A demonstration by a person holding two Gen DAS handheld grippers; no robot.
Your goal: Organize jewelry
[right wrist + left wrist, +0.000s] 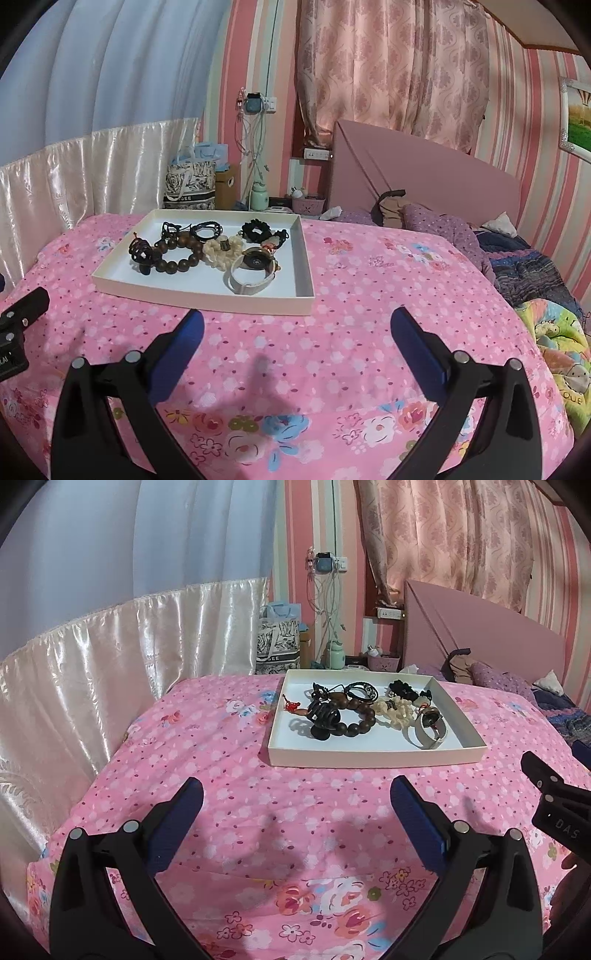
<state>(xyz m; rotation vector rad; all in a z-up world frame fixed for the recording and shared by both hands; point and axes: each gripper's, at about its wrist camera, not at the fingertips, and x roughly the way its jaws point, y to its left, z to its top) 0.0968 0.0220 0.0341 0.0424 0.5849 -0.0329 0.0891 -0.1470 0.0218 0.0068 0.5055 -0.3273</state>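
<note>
- Spread beneath both grippers, nearest the lenses: pink floral bedspread (229, 812), covering everything ahead.
- Left gripper (295, 797) above the bedspread, blue-padded fingers (177, 823) spread wide, gripping nothing.
- Right gripper (295, 325) likewise wide apart and bare of any load; seen also at the right margin of the left view as a black body.
- Straight ahead of the left gripper, ahead and leftward of the right: shallow white tray (369, 755) lying flat on the bedspread, all jewelry inside.
- Only in the right view: cartoon-print blanket (557, 350) far right, framed picture (576, 114) on the striped wall.
- Shown more broadly in the left view: shiny cream curtain (92, 672) off to the left.
- Inside the tray, left part: dark wooden bead bracelet (358, 716), with a black claw clip (323, 718) touching it.
- Middle: cream scrunchie (393, 709); behind it a black scrunchie (402, 690).
- Near right corner: pale-strapped watch (428, 731), dark dial, strap looped upright.
- Far edge: black cord loops (207, 229), tangled; finer pieces too small to tell.
</note>
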